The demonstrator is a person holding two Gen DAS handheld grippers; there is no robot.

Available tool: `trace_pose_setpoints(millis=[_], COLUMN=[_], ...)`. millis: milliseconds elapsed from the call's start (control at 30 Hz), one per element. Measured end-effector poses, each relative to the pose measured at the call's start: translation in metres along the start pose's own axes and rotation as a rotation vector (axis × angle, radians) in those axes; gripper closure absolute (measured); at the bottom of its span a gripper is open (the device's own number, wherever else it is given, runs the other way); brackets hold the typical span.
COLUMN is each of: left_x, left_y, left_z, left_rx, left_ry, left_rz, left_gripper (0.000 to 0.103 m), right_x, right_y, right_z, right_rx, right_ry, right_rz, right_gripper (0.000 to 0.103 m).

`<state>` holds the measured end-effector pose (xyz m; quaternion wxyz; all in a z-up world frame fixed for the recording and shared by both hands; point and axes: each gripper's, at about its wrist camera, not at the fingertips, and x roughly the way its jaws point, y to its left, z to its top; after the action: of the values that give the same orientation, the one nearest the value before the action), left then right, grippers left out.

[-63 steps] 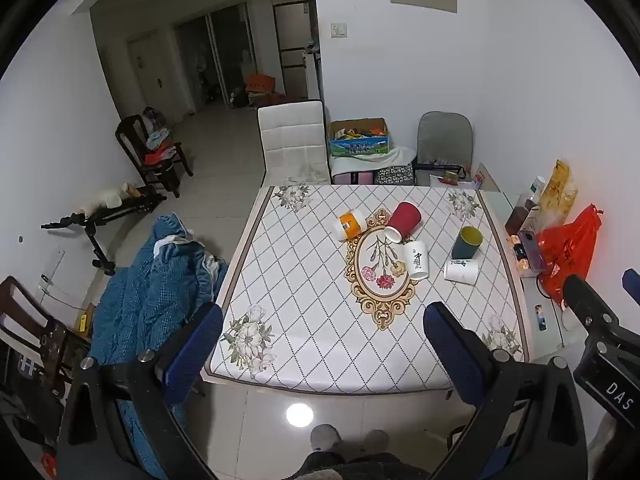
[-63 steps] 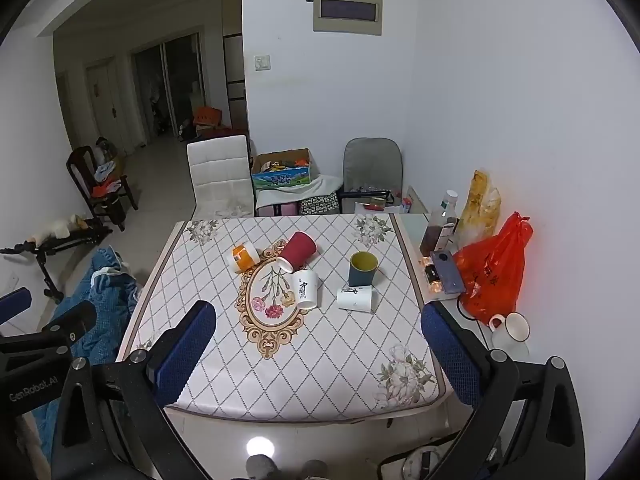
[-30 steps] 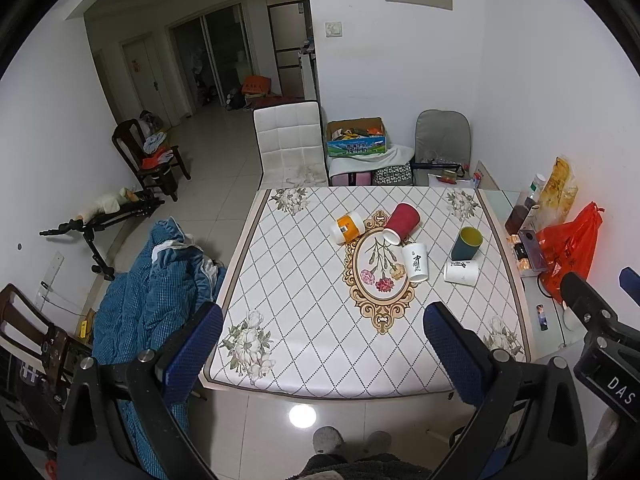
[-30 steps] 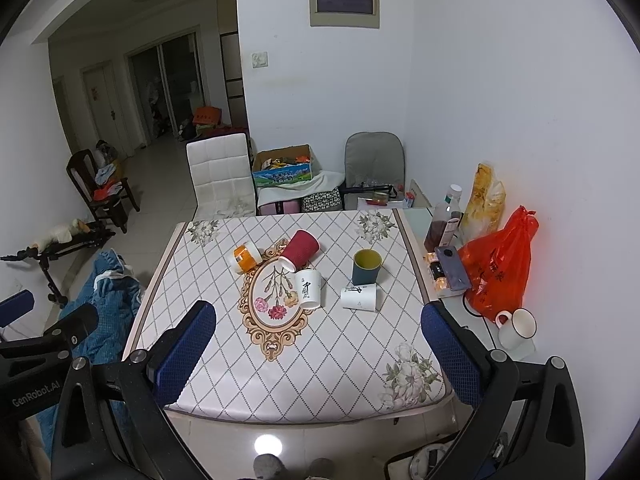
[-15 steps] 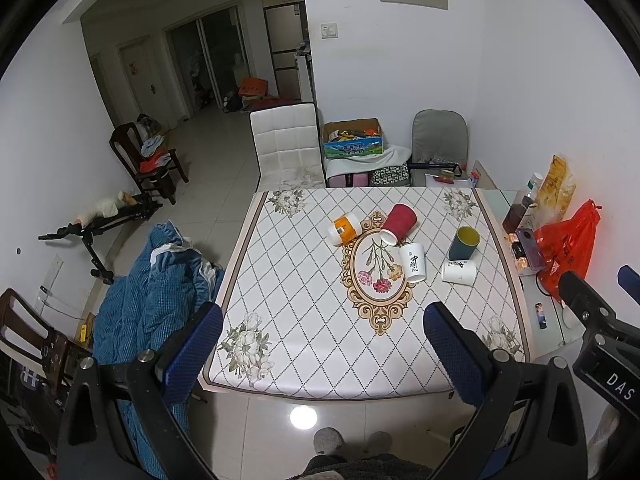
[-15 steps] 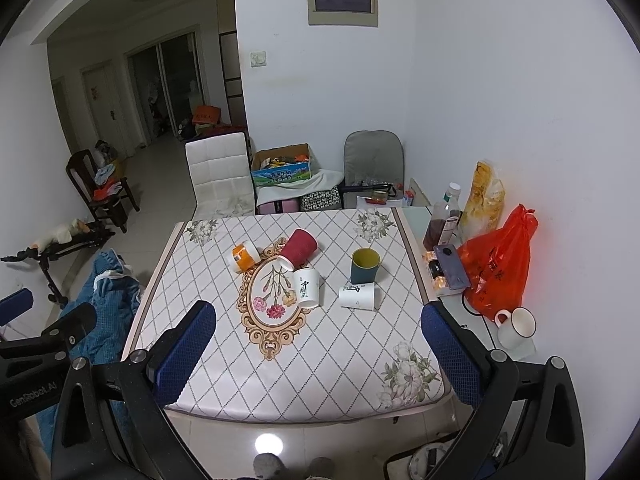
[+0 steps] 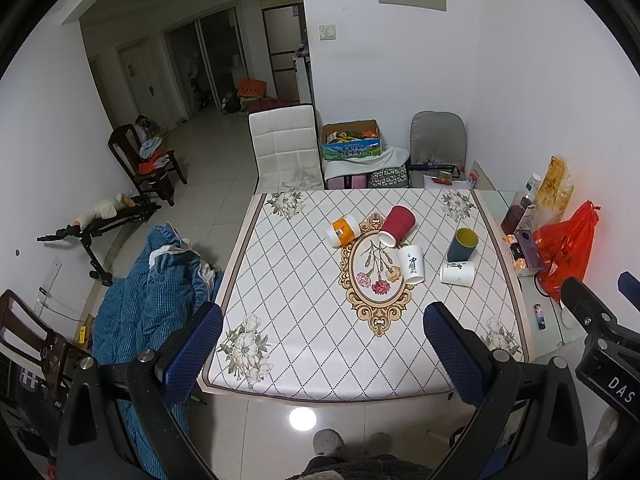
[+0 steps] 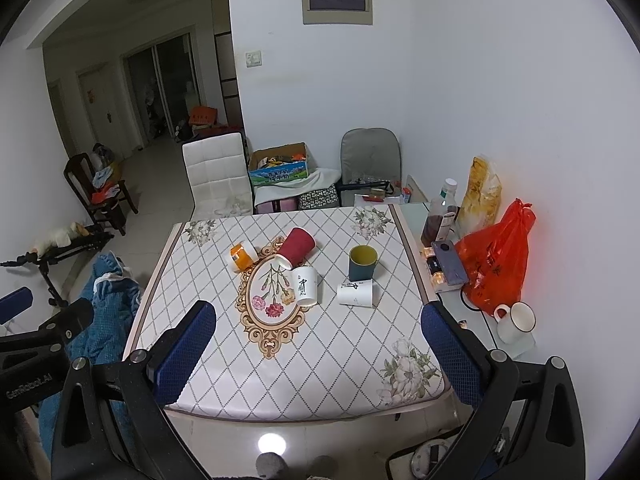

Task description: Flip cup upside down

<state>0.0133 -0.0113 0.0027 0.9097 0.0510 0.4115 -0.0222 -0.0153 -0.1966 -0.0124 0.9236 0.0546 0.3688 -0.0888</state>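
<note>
Hand-held grippers [image 7: 322, 354] [image 8: 316, 344] agape, well short of the cups [image 7: 462, 245].

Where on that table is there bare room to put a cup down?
The near half of the table, this side of the oval motif, is bare, as is the left strip. The red cup, white cups and green mug crowd the far middle.

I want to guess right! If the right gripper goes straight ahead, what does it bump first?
Probably the tablecloth near the white cup; the open right gripper has nothing nearer, though depth is unclear.

Both tongs, left [image 7: 323, 354] and right [image 8: 318, 350], gape empty.
</note>
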Motion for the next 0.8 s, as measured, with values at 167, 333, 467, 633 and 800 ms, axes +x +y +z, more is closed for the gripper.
trace_pose_setpoints(millis=[167, 333, 467, 633, 800], left_x=[-0.0016, -0.0037, -0.0038, -0.0053, -0.0058], left_y=[-0.0007, 0.0007, 0.0007, 0.0035, 0.0007], left_z=[0.0044, 0.0053, 0.0063, 0.0023, 0.0020], left_rx=[0.003, 0.008, 0.008, 0.014, 0.019], left_ry=[-0.006, -0.013, -0.012, -0.015, -0.015], left_rz=[0.006, 0.009, 0.009, 0.006, 0.004], left_gripper=[0.000, 0.000, 0.000, 0.000, 0.000], right_x=[-0.0022, -0.0061, -0.0054, -0.0062, -0.0074], right_y=[0.0004, 0.0021, -0.0009, -0.0002, 0.0017], right_z=[-0.0003, 0.0004, 0.0036, 0.0054, 0.0049], right_rx=[0.004, 0.010, 0.015, 0.018, 0.020], right_ry=[-0.002, -0.006, -0.009, -0.008, -0.008], right_rz=[0.003, 0.008, 0.011, 0.012, 0.014], right_gripper=[0.000, 0.000, 0.000, 0.000, 0.000])
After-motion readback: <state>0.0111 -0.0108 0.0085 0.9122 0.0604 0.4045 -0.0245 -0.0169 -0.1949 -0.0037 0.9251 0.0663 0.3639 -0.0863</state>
